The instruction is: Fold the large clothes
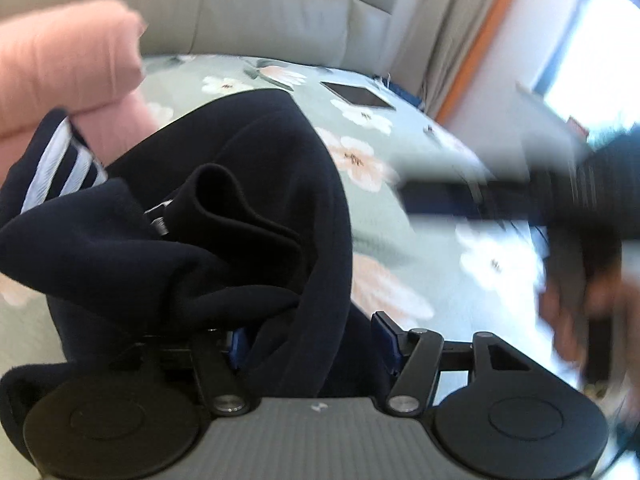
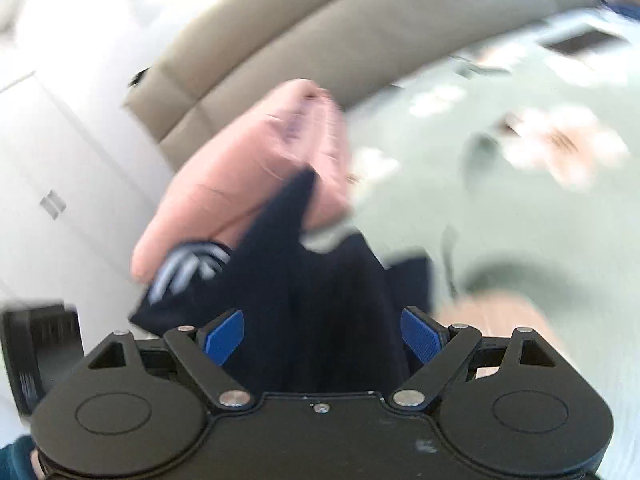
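Dark cloth of the navy garment ran low through both frames, bunched over the floral bed beside pink clothes. I had my left tool and right tool spread wide around it, gripping nothing, probably regrasping for a fold.
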The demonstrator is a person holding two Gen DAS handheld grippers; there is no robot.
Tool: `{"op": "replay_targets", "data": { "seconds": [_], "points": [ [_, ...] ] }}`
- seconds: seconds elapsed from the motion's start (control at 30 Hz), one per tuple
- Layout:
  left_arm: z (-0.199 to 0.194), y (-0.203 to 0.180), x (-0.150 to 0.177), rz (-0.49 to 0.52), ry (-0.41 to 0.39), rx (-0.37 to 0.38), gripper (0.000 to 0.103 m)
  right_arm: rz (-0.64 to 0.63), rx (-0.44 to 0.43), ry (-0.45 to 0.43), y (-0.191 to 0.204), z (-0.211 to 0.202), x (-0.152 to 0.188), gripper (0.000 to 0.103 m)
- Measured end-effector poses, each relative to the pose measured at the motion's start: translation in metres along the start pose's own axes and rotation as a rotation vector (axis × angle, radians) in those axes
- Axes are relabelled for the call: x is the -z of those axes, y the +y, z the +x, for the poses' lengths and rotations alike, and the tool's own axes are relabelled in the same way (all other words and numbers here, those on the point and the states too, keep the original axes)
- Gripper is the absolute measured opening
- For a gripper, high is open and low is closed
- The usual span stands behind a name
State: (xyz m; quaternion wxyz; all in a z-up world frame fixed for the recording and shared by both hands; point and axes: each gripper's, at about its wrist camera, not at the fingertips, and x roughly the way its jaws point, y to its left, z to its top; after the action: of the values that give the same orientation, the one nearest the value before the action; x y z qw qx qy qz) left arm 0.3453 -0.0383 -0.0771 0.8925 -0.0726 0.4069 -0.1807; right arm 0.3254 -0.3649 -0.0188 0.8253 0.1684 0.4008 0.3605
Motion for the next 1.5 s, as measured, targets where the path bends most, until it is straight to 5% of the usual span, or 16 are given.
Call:
{"op": "replay_targets", "data": {
  "seconds": [0.17,0.27,0.4,0.6,0.63,0.67,0.7,0.87,0.97,1.1,1.17,1.3,1.4,1.43,1.47,1.5],
  "points": [
    [-0.003,0.006,-0.001,-0.041,0.007,0.046,0.065,-0.220,-0.180,0.123,0.057,0.046,-0.036,0.102],
    [-0.007,0.015,-0.006,-0.079,0.003,0.089,0.070,-0.388,-0.149,0.188,0.090,0.075,-0.038,0.102],
    [-0.009,0.025,-0.002,-0.076,-0.003,0.092,0.070,-0.516,-0.227,0.297,0.107,0.091,-0.011,0.102],
    [-0.015,0.010,0.006,-0.066,-0.005,0.079,0.071,-0.572,-0.178,0.350,0.123,0.128,0.001,0.100],
    [-0.015,0.009,0.006,-0.065,-0.006,0.070,0.072,-0.563,-0.160,0.332,0.125,0.131,0.002,0.081],
    [-0.015,0.008,0.006,-0.065,-0.009,0.061,0.073,-0.545,-0.122,0.307,0.125,0.135,0.002,0.025],
    [-0.019,0.008,0.008,-0.064,-0.010,0.048,0.073,-0.533,-0.079,0.288,0.129,0.141,0.001,0.012],
    [-0.063,0.006,0.008,0.004,-0.060,-0.027,0.065,-0.232,-0.032,0.120,0.073,0.119,-0.026,0.010],
    [-0.102,0.016,0.004,-0.038,-0.112,0.031,0.065,-0.106,0.029,0.149,0.030,0.124,-0.028,0.009],
    [-0.094,0.039,0.003,-0.077,-0.091,0.008,0.066,0.024,0.073,0.171,-0.021,0.132,-0.017,0.009],
    [-0.065,0.049,0.012,-0.109,0.018,0.017,0.045,0.076,0.076,0.158,-0.038,0.130,-0.013,0.009],
    [-0.025,0.043,0.042,-0.123,0.141,0.093,0.036,0.191,0.001,0.165,-0.054,0.124,-0.013,0.011],
    [0.001,0.032,0.063,-0.068,0.211,0.091,0.034,0.186,-0.045,0.145,-0.051,0.115,-0.028,0.052],
    [0.007,0.032,0.068,-0.057,0.215,0.082,0.033,0.160,-0.052,0.128,-0.046,0.113,-0.034,0.084],
    [0.011,0.036,0.070,-0.064,0.213,0.086,0.031,0.119,-0.052,0.120,-0.038,0.115,-0.040,0.101],
    [0.013,0.041,0.069,-0.086,0.212,0.102,0.031,0.087,-0.050,0.123,-0.029,0.116,-0.044,0.101]
  ]
}}
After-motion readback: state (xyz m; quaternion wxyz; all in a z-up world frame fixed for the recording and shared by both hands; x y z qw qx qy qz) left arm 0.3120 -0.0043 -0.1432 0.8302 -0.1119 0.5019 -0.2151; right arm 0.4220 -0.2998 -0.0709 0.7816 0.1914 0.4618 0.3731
